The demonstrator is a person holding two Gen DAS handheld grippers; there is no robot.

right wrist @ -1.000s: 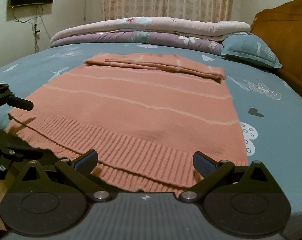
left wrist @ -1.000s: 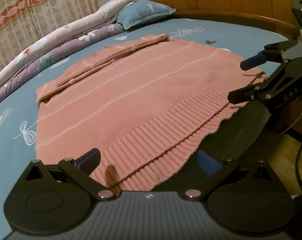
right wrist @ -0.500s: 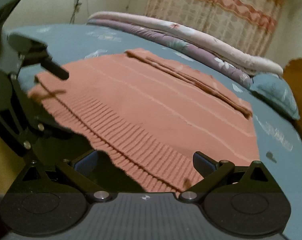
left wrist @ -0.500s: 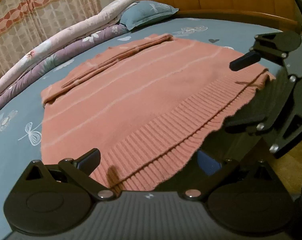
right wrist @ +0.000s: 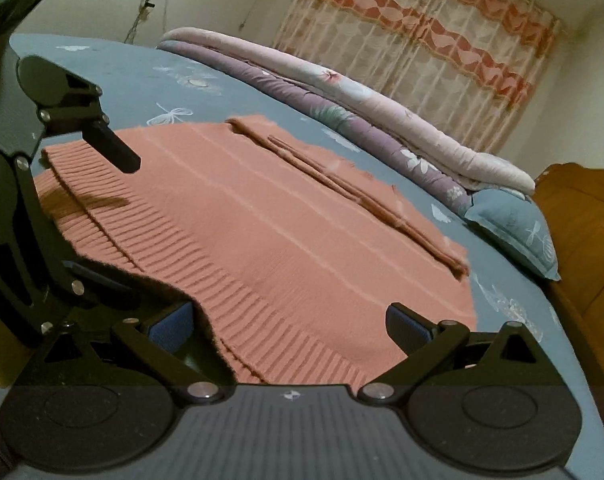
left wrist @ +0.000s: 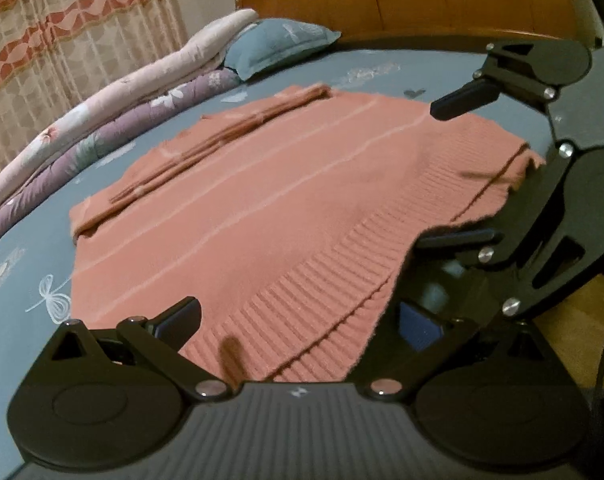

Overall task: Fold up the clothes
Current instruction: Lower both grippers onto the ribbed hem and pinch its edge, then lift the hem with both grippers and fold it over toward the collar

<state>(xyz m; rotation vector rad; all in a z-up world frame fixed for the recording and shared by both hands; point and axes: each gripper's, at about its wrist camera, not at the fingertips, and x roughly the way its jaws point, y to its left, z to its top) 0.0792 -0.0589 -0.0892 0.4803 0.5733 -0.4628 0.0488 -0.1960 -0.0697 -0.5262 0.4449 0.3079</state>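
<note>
While the pink sweater (left wrist: pixel 262 208) lies flat on the bed (left wrist: pixel 26 280), sleeves folded in across its far end, my left tongs (left wrist: pixel 298 320) and right tongs (right wrist: pixel 290 322) both stand wide open at the two corners of the ribbed hem (right wrist: pixel 262 312), which hangs over the bed's edge. Neither grips anything. I judge the risk is catching only the top layer of the hem: the layers would part and the fold would go crooked. Uneven lifting would skew it too.
</note>
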